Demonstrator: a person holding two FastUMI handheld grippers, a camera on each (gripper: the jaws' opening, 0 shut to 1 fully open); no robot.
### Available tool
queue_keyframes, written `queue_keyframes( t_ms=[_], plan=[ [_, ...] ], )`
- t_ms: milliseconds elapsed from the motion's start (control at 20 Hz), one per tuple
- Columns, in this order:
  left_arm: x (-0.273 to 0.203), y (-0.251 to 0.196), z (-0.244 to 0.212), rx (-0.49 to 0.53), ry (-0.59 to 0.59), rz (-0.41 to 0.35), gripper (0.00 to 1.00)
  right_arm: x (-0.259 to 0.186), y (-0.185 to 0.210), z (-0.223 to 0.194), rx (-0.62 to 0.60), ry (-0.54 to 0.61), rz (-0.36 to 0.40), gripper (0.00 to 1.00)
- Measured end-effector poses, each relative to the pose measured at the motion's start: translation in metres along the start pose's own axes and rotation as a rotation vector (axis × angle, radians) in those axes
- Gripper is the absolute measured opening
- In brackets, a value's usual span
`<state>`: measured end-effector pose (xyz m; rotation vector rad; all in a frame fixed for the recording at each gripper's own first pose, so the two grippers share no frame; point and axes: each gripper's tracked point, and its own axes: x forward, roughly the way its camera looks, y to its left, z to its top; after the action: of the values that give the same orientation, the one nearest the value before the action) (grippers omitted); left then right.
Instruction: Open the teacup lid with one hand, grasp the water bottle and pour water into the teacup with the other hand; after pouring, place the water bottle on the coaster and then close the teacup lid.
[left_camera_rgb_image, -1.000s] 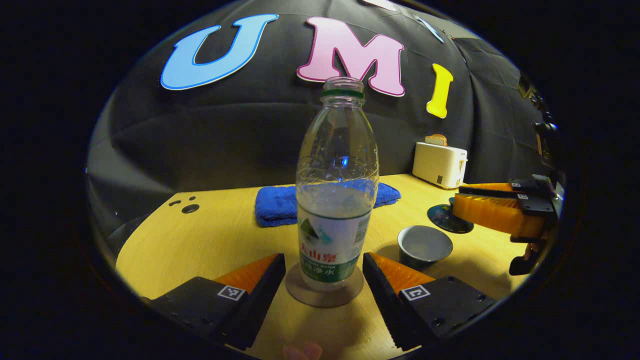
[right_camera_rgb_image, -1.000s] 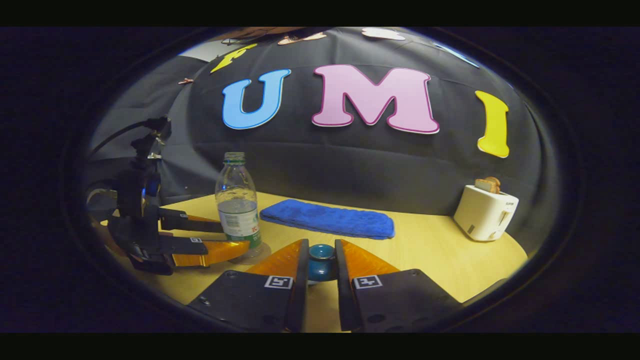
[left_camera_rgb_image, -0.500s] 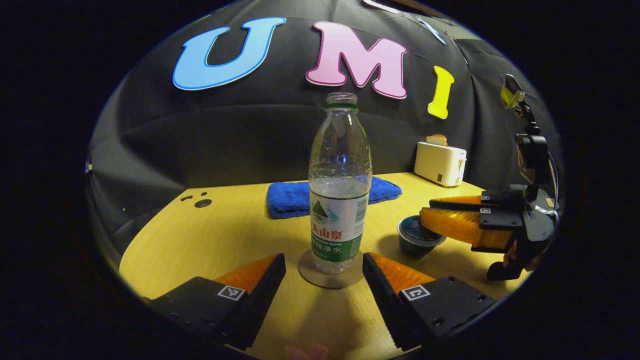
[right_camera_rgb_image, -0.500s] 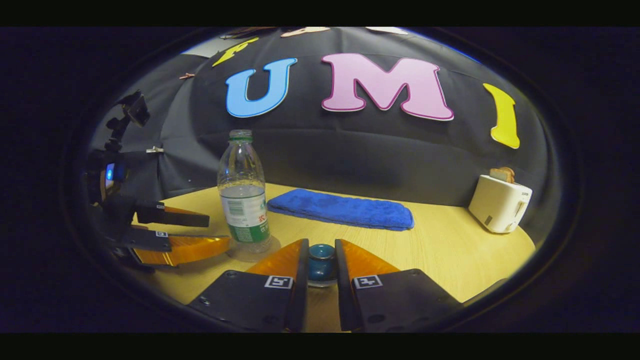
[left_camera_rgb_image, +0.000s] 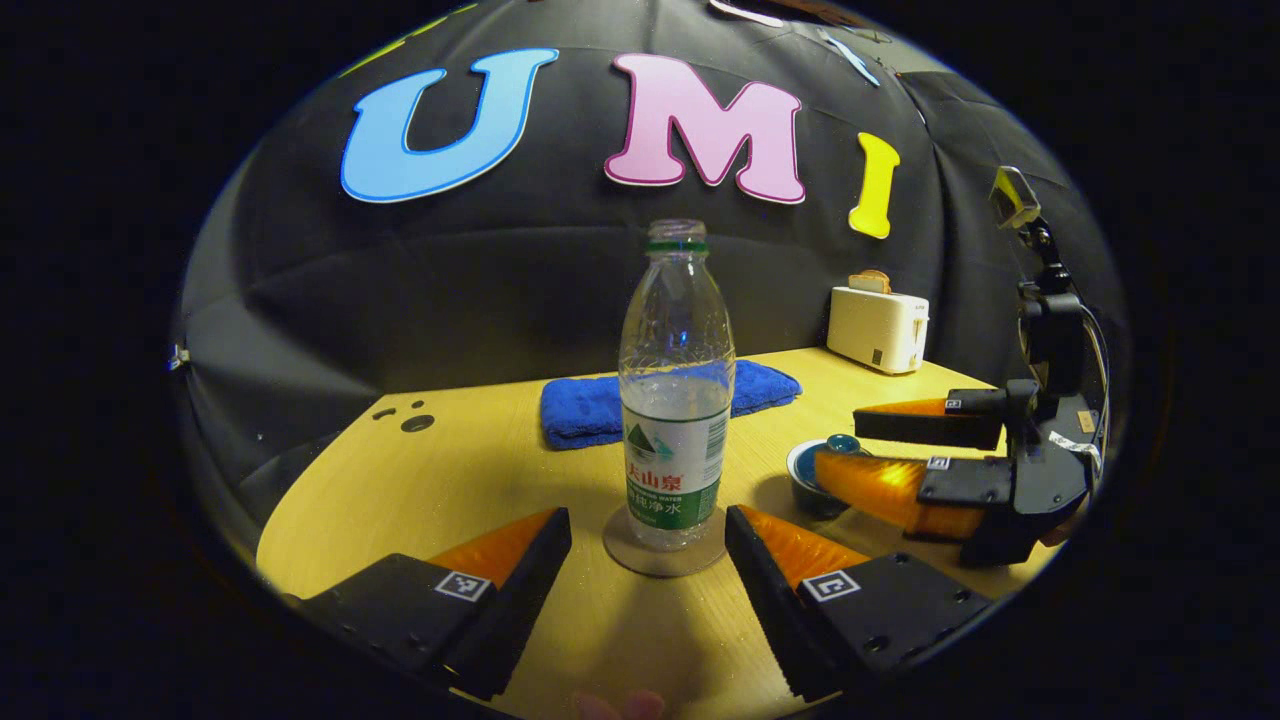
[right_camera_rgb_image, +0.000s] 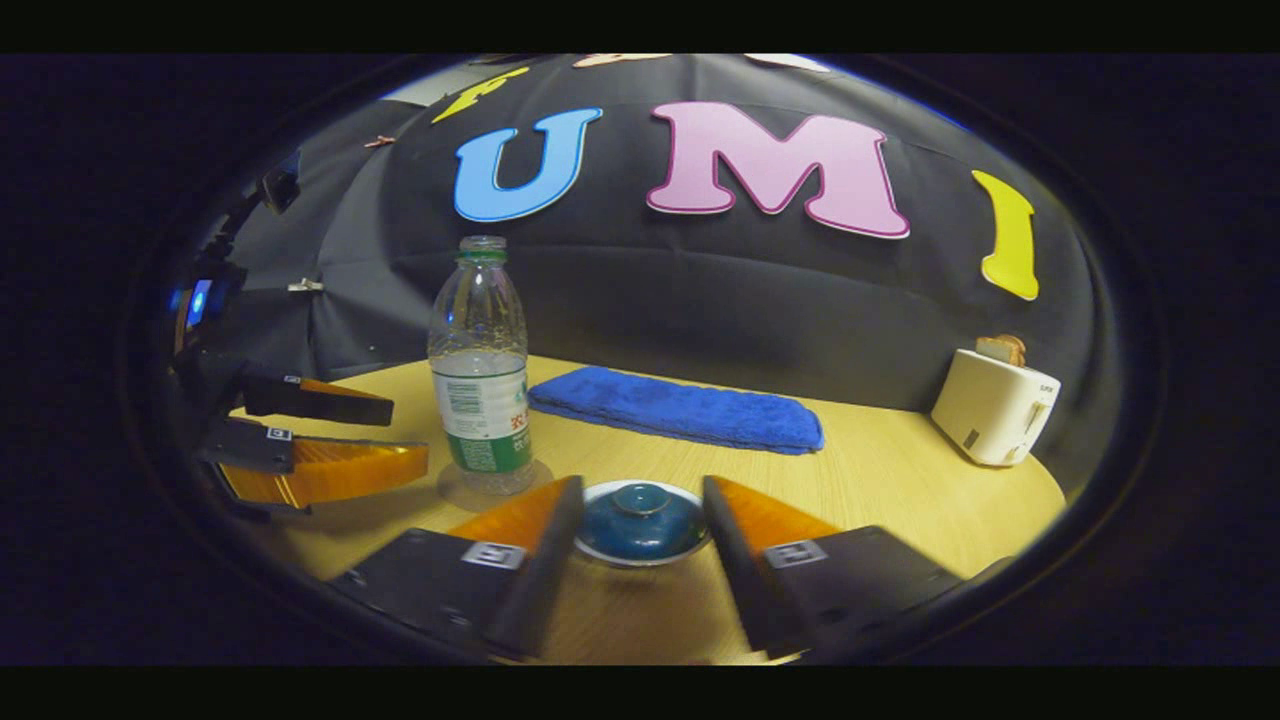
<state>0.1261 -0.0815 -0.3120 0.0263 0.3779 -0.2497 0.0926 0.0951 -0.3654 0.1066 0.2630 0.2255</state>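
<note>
A clear water bottle (left_camera_rgb_image: 672, 400) with no cap, part full, stands upright on a round coaster (left_camera_rgb_image: 640, 560) on the wooden table. My left gripper (left_camera_rgb_image: 648, 520) is open, its fingers on either side of the coaster and apart from the bottle. To the right sits the teacup (left_camera_rgb_image: 802, 478), its blue lid (right_camera_rgb_image: 640, 520) resting on it. My right gripper (right_camera_rgb_image: 642, 490) is open with one finger on each side of the lid, not pressing it. In the right gripper view the bottle (right_camera_rgb_image: 480, 380) stands at left beside the left gripper (right_camera_rgb_image: 400, 435).
A folded blue towel (right_camera_rgb_image: 680, 420) lies at the back of the table (right_camera_rgb_image: 880, 480). A white toaster (right_camera_rgb_image: 990, 410) holding toast stands at the back right. Small dark holes (left_camera_rgb_image: 410, 420) mark the table's far left.
The right gripper lowered the lid onto the teacup and opened, letting it go. The left gripper drew back a little from the bottle, which stays on the coaster.
</note>
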Motion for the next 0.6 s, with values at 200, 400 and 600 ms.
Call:
queue_keyframes(
  t_ms=[200, 400, 600],
  plan=[
    [-0.010, 0.002, 0.011, -0.022, -0.006, 0.047, 0.97, -0.019, -0.006, 0.034, 0.011, -0.033, -0.017, 0.98],
    [-0.022, 0.002, 0.036, -0.039, -0.042, 0.102, 0.97, -0.057, -0.010, 0.087, -0.007, -0.052, -0.015, 0.98],
    [-0.037, 0.001, 0.059, -0.092, -0.049, 0.151, 0.97, -0.101, -0.020, 0.155, 0.036, -0.081, -0.030, 0.98]
  ],
)
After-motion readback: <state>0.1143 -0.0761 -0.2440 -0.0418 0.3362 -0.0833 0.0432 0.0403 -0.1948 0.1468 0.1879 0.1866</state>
